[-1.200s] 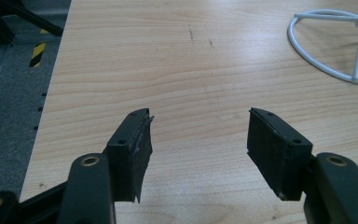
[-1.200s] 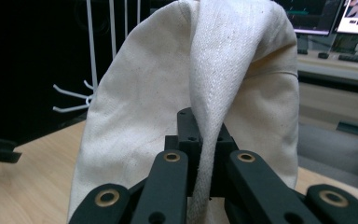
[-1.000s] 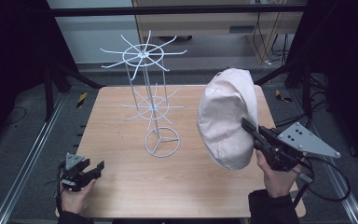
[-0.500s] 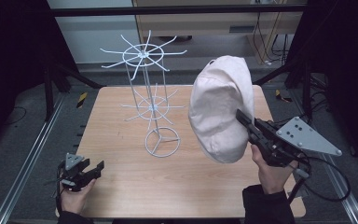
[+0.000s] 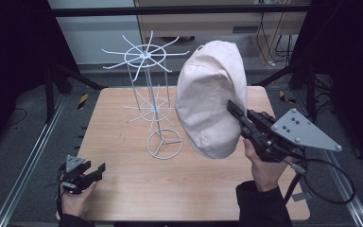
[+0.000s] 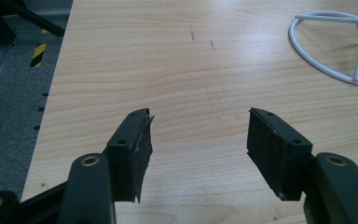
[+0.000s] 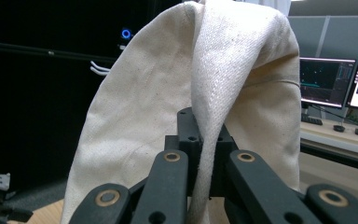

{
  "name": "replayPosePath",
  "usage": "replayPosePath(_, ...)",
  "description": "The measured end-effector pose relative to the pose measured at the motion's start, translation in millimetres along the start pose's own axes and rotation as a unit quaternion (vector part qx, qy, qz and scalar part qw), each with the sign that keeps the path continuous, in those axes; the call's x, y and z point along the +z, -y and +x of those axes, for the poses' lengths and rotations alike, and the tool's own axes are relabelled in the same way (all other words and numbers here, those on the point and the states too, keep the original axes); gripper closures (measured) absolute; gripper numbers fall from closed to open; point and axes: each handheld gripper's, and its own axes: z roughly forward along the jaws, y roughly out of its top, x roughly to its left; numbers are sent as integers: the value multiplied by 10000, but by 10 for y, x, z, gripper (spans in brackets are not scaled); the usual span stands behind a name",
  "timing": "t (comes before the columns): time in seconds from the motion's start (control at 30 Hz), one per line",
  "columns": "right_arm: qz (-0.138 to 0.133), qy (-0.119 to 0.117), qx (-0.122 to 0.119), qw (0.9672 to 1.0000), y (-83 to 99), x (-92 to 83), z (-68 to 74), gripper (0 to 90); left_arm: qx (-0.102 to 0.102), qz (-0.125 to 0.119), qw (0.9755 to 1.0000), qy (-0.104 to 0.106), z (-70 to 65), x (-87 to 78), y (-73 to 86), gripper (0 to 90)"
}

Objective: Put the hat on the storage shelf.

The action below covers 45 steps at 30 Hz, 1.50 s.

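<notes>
A cream cloth cap point(image 5: 212, 97) hangs in the air above the right half of the table, just right of a white wire hat stand point(image 5: 153, 94). My right gripper point(image 5: 234, 109) is shut on a fold of the cap's fabric point(image 7: 214, 84); both jaws pinch the cloth in the right gripper view point(image 7: 204, 135). The stand has two rings of spokes on a thin pole and a round base point(image 6: 335, 46). My left gripper point(image 5: 97, 169) rests low at the table's near left corner, open, with bare wood between its jaws point(image 6: 198, 135).
The wooden table point(image 5: 123, 123) sits in a dark metal frame, with grey floor and a rail point(image 5: 23, 170) to the left. A cable point(image 5: 321, 189) trails from the right gripper. Monitors point(image 7: 335, 81) stand behind the cap in the right gripper view.
My right gripper has carried the cap up and to the left, closer to the wire stand. The left gripper has stayed put.
</notes>
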Motion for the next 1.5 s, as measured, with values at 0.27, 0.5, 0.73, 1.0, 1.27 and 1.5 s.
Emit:
replayPosePath(0.27, -196, -81, -23, 9998, -130, 173, 99, 882, -15, -23, 10000, 22, 4, -11, 0, 399)
replayPosePath(0.5, -266, -151, -30, 9995, -215, 429, 159, 882, -28, 4, 10000, 40, 16, -3, 2, 399)
replayPosePath(0.73, -134, -326, -115, 9993, -154, 654, 259, 882, -22, 17, 10000, 26, 22, -3, 4, 399)
replayPosePath(1.0, 132, -356, -147, 9992, -2, 745, 308, 881, -21, 22, 10000, 39, 15, -2, 3, 399)
replayPosePath(1.27, 362, -382, -98, 9986, 185, 774, 285, 880, -15, 41, 10000, 24, 11, 6, 5, 399)
replayPosePath(1.5, 513, -427, -76, 9977, 284, 779, 280, 878, -10, 48, 10000, 34, 10, 11, 7, 399)
